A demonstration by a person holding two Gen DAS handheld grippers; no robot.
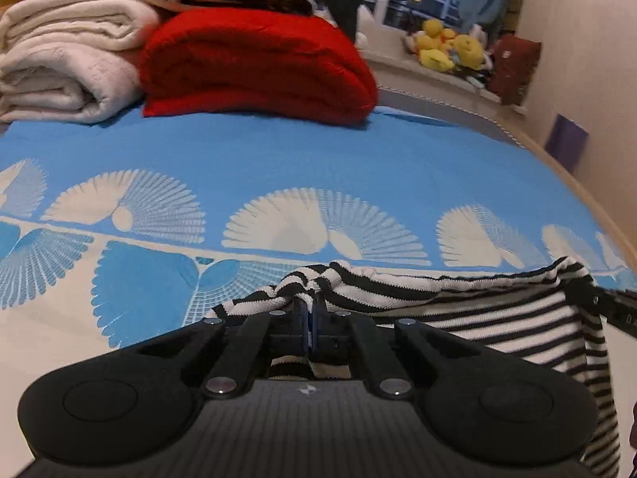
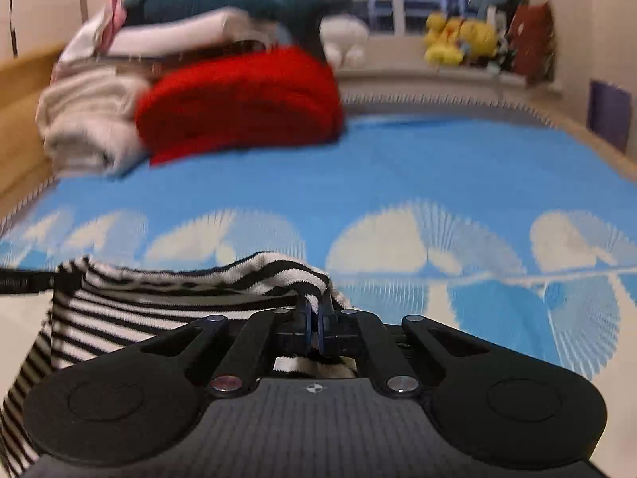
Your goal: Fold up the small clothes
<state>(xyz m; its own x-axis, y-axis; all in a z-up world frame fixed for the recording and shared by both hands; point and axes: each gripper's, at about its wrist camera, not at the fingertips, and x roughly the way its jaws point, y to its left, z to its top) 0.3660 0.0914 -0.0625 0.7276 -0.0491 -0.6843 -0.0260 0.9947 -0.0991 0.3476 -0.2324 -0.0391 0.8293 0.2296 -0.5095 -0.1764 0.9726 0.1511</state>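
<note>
Here, line by line, is what my two grippers have before them.

Left gripper (image 1: 309, 310): my black jaws are pressed together on a bunched fold of the black-and-white striped knit garment (image 1: 477, 314); the cloth humps up just past my fingertips.

Right gripper (image 2: 316, 310): my jaws are likewise closed, pinching another bunched corner of the same striped garment (image 2: 159, 306).

Garment: it stretches between my two grips along its upper edge, and the rest hangs slack below; in the left view it trails down at the right edge of the picture, in the right view down the left edge.

Other gripper in view: a dark part of my right gripper shows at the far end of the cloth in the left view, and a dark part of my left one in the right view.

Bed: blue and cream bedspread with white fan-shaped prints (image 1: 318, 167) lies under and beyond the garment.

Far end of bed: a folded red fuzzy blanket (image 1: 254, 67) sits beside a stack of folded cream blankets (image 1: 67, 59), the two touching.

Windowsill: yellow plush toys (image 1: 450, 46) are heaped near the window, well apart from the garment.

Sharpness: the right view is blurred.
</note>
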